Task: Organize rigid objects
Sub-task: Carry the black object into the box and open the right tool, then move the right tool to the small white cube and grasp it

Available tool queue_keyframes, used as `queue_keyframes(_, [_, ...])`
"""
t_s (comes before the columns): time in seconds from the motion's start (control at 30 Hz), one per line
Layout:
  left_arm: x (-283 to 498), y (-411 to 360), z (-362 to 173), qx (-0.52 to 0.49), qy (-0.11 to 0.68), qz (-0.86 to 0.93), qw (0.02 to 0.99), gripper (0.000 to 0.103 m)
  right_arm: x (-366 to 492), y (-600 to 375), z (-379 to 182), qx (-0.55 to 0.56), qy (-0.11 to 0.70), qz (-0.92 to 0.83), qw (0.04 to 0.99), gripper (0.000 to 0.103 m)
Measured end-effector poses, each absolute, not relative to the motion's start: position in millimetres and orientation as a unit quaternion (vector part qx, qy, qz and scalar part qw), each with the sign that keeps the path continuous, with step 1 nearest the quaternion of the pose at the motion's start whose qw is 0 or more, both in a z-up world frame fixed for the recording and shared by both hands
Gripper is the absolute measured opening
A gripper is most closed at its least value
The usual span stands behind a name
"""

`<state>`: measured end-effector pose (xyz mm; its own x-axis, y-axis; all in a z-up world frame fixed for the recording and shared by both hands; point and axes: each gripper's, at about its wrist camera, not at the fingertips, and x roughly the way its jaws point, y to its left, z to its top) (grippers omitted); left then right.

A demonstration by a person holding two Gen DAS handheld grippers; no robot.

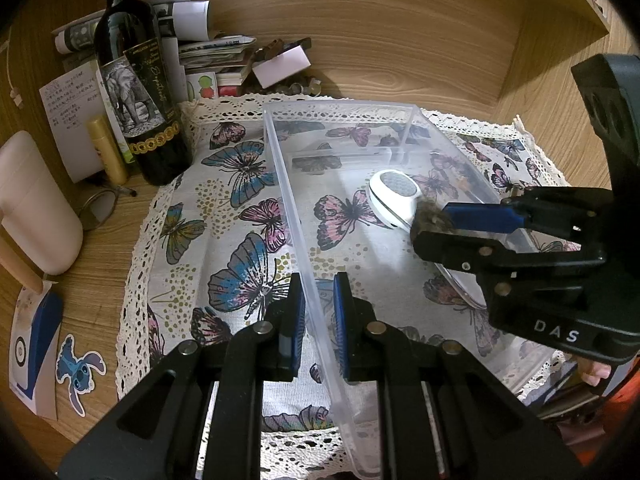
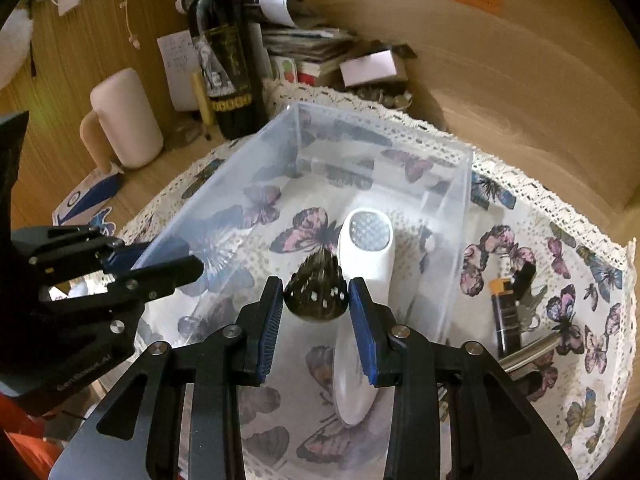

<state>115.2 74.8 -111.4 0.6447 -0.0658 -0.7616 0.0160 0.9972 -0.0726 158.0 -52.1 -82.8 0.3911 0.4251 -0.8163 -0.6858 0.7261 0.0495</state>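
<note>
Clear plastic makes the box (image 1: 344,128) that fills the middle of the left wrist view. It sits on a butterfly cloth (image 1: 224,216) on a wooden desk (image 1: 96,272). The left gripper (image 1: 319,300) is at the bottom middle, and its two blue pads are pressed on the thin near wall of the box, one pad outside and one inside. A white handheld tool (image 1: 390,196) lies inside the box, right of the middle. Its round mesh face points up and its long body runs down toward the right. The right gripper (image 1: 434,224) comes in from the right edge and pinches a dark spotted cone (image 1: 430,220), just beside the white tool. A dark wine bottle (image 1: 132,80) stands at the upper left.

In the right wrist view, the right gripper (image 2: 316,300) is at the bottom middle. The dark spotted cone (image 2: 316,292) sits between its blue pads and both pads touch it. The narrow tip points away, toward the top of the frame. The white handheld tool (image 2: 362,280) lies just right of the cone, with its long body running from the lower middle up to the round mesh head. The clear box (image 2: 384,136) is around both. The left gripper (image 2: 168,264) grips the box wall at the left. An orange-topped lighter (image 2: 506,312) and some keys (image 2: 532,308) lie on the cloth outside the box, at the right.
</note>
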Motion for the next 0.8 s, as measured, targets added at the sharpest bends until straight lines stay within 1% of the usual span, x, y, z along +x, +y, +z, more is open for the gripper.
queue_keyframes(0.07, [115,75,-111,-0.03,0.421,-0.023,0.906,0.014,157,-52,-83,-0.15,0.436,0.337,0.821,0.032])
queue_keyframes(0.2, [115,75,-111,-0.029,0.421,-0.022,0.906,0.014,156,-55,-79,-0.151,0.428,0.333,0.826,0.039])
queue_keyframes(0.3, [115,75,-112,-0.029,0.421,-0.022,0.906,0.014,154,-60,-71,-0.151,0.414,0.328,0.835,0.042])
queue_keyframes(0.4, [117,74,-110,-0.028,0.42,-0.021,0.907,0.014,152,-68,-60,-0.146,0.398,0.319,0.848,0.051])
queue_keyframes(0.6, [117,72,-108,-0.025,0.416,-0.019,0.909,0.014,150,-98,-37,-0.126,0.368,0.284,0.876,0.059])
queue_keyframes(0.8, [119,72,-107,-0.026,0.419,-0.016,0.908,0.014,154,-140,-27,-0.099,0.365,0.236,0.895,0.06])
